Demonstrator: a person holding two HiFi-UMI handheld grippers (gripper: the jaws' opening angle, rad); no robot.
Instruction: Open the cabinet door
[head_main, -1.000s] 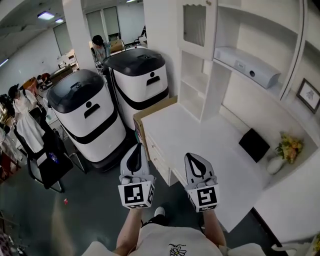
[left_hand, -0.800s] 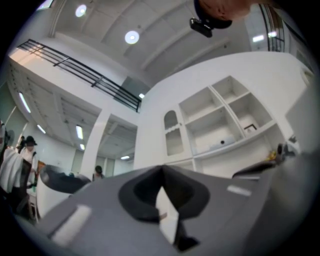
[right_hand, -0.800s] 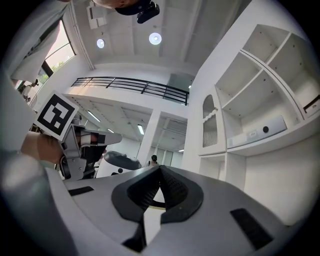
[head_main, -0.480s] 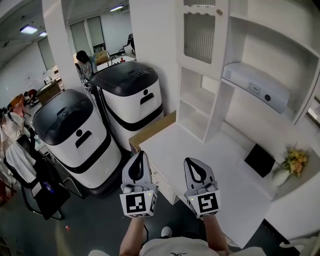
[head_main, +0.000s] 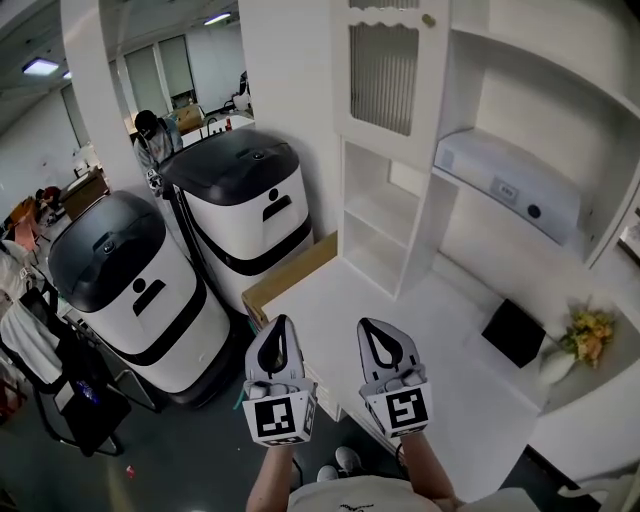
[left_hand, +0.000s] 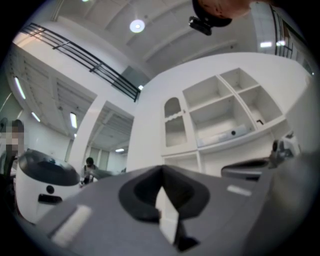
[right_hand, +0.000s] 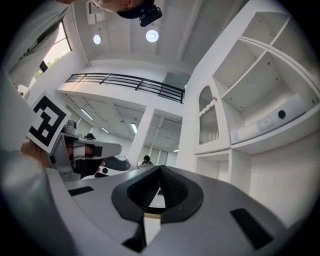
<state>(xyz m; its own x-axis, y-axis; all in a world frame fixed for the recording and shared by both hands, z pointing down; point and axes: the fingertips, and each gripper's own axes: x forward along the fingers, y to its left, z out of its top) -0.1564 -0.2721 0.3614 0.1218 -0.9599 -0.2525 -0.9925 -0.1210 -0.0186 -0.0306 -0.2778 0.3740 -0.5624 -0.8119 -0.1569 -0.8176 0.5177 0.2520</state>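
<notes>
No readable text; only coded square markers (head_main: 279, 418) on left tool (head_main: 281, 325) and right tool (head_main: 369, 328).

The wide white desk top (head_main: 400, 320) is mostly bare, so there is open air above it, up to the tall white cabinet door with ribbed glass (head_main: 385, 65); open white shelves (head_main: 375, 225) stand on the desk under that door; a flat black square (head_main: 513, 332) and a white vase of yellow flowers (head_main: 585, 332) sit far right; a big white-and-black machine (head_main: 245, 205) and another like it (head_main: 125, 290) fill the floor on the left.

Two tools (head_main: 283, 322) (head_main: 367, 325), two black-lidded machines (head_main: 120, 275) (head_main: 245, 190), one cabinet door (head_main: 385, 65), one flower vase (head_main: 553, 366).
</notes>
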